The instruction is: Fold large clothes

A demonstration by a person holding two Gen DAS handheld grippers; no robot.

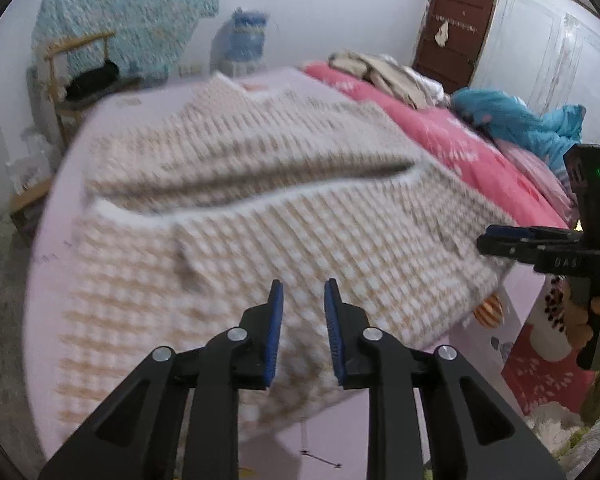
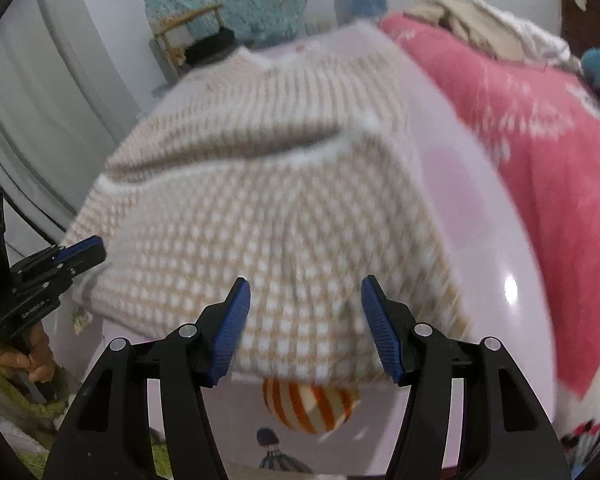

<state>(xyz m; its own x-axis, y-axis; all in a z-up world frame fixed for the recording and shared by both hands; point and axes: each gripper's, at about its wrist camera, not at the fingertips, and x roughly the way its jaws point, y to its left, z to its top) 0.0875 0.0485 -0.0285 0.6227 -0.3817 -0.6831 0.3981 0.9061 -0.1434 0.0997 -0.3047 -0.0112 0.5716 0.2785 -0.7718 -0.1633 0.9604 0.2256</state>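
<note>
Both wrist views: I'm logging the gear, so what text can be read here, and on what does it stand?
"DAS", roughly: raised letters on the right gripper body, blurred.
"Generobot.ai", uncertain: small white print on the left gripper body.
Small marks on the pink bed sheet near the checked sweater: too blurred to read.

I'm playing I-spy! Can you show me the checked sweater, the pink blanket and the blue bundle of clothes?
checked sweater [image 2: 260, 208], right wrist view, middle of the folded front.
pink blanket [image 2: 540, 152], right wrist view, flat top.
blue bundle of clothes [image 1: 516, 120], left wrist view, middle of the heap.
</note>
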